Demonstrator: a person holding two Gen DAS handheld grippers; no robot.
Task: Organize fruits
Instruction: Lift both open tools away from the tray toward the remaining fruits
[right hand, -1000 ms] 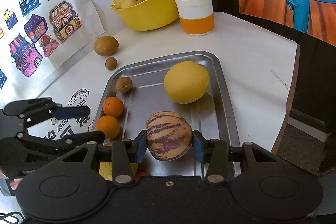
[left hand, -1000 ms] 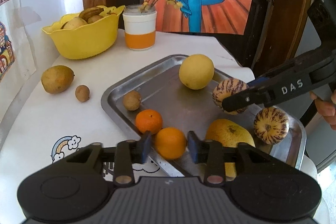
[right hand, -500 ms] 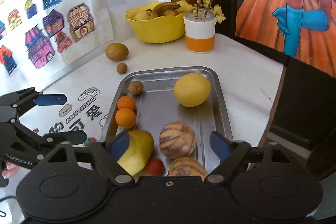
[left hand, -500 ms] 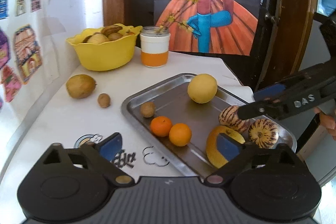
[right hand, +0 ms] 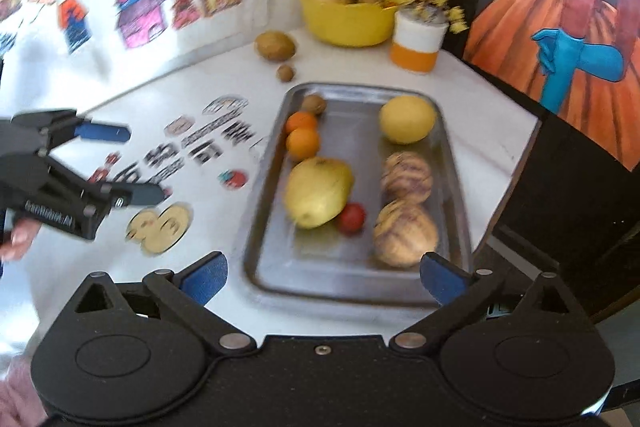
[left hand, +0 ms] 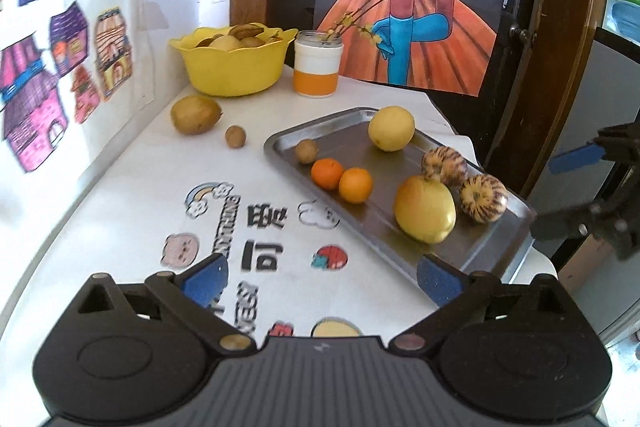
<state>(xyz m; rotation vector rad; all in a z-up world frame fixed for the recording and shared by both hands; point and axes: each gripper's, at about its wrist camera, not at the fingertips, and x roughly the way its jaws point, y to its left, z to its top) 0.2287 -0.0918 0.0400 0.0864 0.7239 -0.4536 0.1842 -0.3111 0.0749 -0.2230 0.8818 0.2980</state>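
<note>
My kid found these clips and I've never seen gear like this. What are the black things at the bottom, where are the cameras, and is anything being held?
There is no robot: a person holds a two-finger tool in each hand. Each tool carries a wide-angle camera that looks along its fingers, so one picture is from the left tool and the other from the right tool. Each also shows in the other's view. On the white table a metal tray holds two oranges, yellow and striped fruits and a small red one. Behind it stand a yellow bowl and a jar. Both tools have just been opening, and nothing is between their fingers.
</note>
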